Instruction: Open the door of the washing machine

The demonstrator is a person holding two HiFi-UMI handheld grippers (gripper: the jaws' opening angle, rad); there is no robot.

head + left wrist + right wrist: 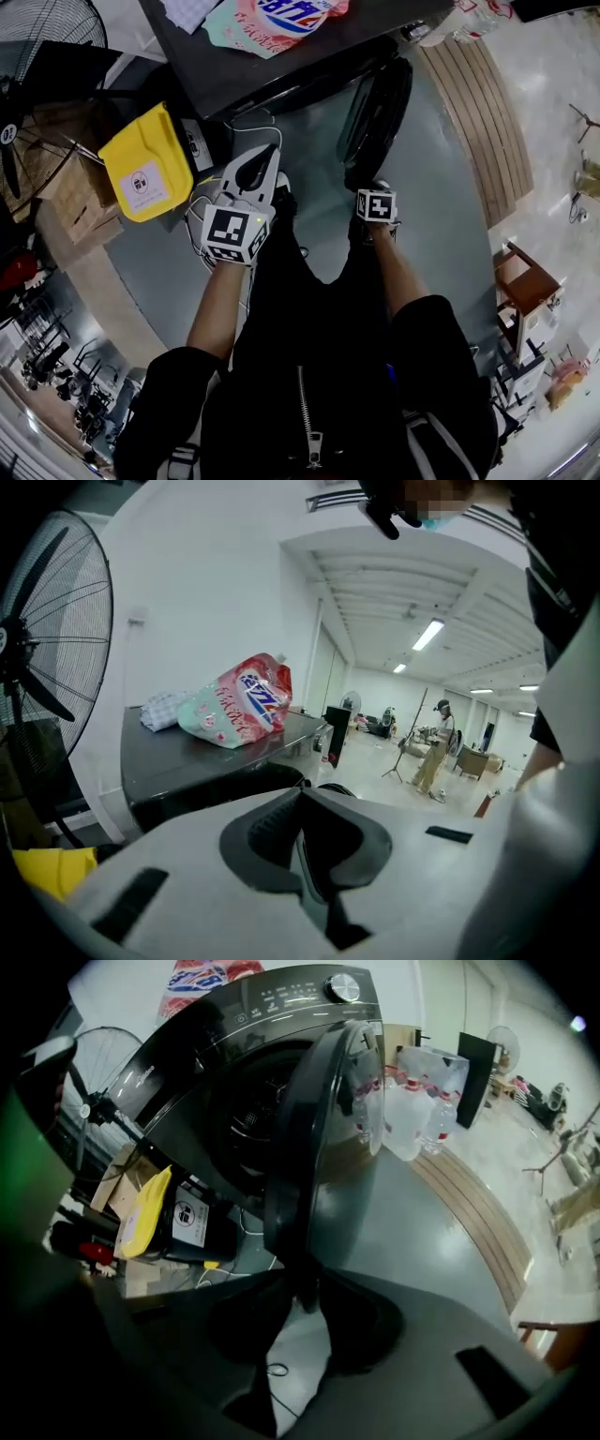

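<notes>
The washing machine fills the upper left of the right gripper view, with its door swung open and seen edge-on at centre. The door's lower rim is clamped between the 2 jaws of the right gripper, directly below it. The left gripper is held apart from the door, jaws together and empty.

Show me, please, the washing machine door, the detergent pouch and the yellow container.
washing machine door (314,1138): right gripper view, its dark frame.
detergent pouch (239,710): left gripper view, printed front.
yellow container (131,155): head view, yellow top.
</notes>
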